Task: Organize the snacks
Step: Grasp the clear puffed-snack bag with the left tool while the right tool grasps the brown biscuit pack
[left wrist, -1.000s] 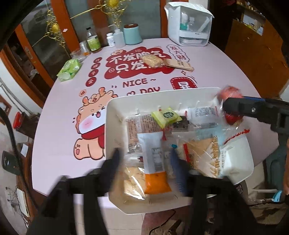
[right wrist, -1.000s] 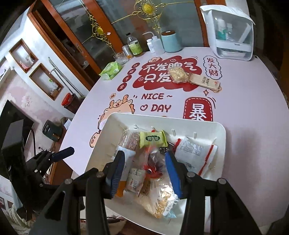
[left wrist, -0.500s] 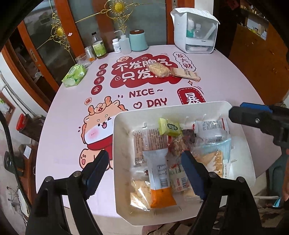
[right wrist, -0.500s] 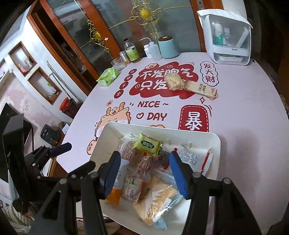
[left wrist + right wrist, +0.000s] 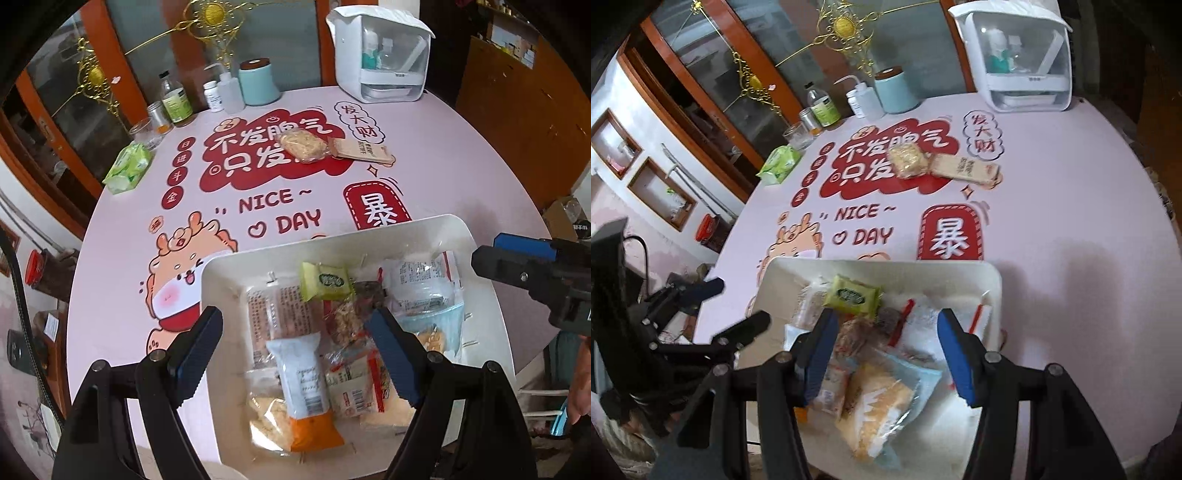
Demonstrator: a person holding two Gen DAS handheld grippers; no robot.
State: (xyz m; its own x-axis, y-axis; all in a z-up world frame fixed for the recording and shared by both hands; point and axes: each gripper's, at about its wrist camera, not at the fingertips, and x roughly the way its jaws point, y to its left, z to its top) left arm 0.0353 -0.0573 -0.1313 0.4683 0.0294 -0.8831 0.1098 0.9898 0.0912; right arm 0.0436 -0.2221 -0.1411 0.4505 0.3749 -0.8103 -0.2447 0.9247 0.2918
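Observation:
A white tray (image 5: 458, 229) at the table's near edge holds several snack packets, among them a green one (image 5: 325, 282) and a white-and-orange one (image 5: 306, 384). It also shows in the right wrist view (image 5: 960, 273). My left gripper (image 5: 295, 332) is open and empty above the tray's left half. My right gripper (image 5: 884, 334) is open and empty above the tray's middle. Two snacks lie loose on the far table: a round cracker pack (image 5: 303, 146) and a tan bar (image 5: 360, 149); both also show in the right wrist view (image 5: 907, 160) (image 5: 964, 168).
A pink round table (image 5: 110, 258) carries a red printed design. At its back stand a white box appliance (image 5: 380, 55), a teal canister (image 5: 256, 83), bottles (image 5: 173, 99), a glass (image 5: 146, 131) and a green tissue pack (image 5: 129, 168).
Both grippers have pulled back and up from the tray. The left gripper's jaws opened wide; a second ago they were closer together down among the packets. The right gripper opened a little wider.

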